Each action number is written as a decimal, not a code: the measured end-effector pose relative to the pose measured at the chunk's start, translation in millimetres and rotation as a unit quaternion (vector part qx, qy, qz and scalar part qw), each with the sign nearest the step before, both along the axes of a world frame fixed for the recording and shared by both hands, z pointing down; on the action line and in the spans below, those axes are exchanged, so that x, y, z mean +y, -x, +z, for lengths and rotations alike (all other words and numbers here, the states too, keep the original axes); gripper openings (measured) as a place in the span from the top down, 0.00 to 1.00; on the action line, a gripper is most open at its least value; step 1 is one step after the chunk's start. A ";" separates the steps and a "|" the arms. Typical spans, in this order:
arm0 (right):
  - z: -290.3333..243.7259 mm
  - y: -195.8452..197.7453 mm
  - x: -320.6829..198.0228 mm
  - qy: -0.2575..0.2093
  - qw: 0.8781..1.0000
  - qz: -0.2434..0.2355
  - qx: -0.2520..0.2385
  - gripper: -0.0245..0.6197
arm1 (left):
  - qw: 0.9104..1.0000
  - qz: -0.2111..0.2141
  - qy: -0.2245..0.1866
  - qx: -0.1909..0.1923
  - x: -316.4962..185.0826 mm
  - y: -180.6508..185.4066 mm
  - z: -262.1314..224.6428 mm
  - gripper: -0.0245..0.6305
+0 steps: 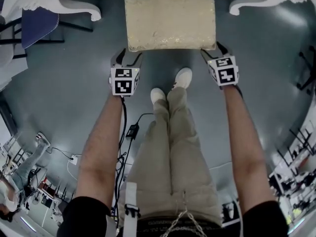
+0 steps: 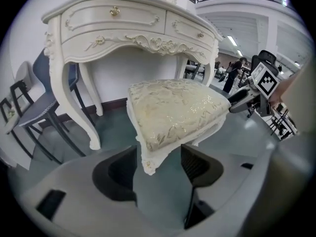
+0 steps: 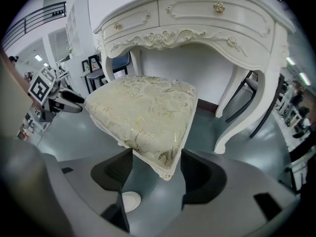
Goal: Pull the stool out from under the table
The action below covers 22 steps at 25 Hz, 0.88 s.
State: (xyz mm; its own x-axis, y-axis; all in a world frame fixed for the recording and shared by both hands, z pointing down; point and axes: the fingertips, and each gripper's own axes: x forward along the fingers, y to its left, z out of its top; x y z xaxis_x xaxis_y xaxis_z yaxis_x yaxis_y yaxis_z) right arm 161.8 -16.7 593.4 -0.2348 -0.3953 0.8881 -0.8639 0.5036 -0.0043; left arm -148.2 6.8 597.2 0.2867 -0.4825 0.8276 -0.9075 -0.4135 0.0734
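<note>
Pull step in hand, we reckon. Stool [image 1: 170, 19] stands just in front of table [image 2: 128, 23], near corners toward us. Left gripper [image 1: 130, 57] clamped on one near seat corner, right gripper [image 1: 212, 51] clamped on other. Next we'd drag straight back, both sides even, no twisting.

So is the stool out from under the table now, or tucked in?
Out. The head view shows the whole stool seat clear of the table top, and both gripper views show it in front of the table legs.
</note>
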 end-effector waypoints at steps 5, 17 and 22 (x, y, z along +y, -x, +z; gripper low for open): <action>-69.5 -11.0 0.4 -0.093 0.994 0.058 0.012 0.69 | 0.994 -0.001 -0.107 -0.002 8.3 5.3 -71.9 0.68; -348.3 95.3 17.8 -0.353 0.919 0.053 -0.164 0.96 | 0.924 -0.062 -0.366 0.093 -14.8 -41.9 -378.2 0.96; -382.5 94.7 19.2 -0.367 0.911 0.041 -0.183 0.96 | 0.918 -0.073 -0.376 0.104 -5.6 -53.5 -403.6 0.96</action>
State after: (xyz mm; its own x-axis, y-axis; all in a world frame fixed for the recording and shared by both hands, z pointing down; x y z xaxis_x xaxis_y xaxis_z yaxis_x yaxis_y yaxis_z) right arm 67.1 2.4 210.9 -0.4044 -0.8811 0.2451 -0.9075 0.4199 0.0120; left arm -94.8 1.3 193.6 0.2875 -0.9408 0.1793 -0.9560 -0.2932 -0.0055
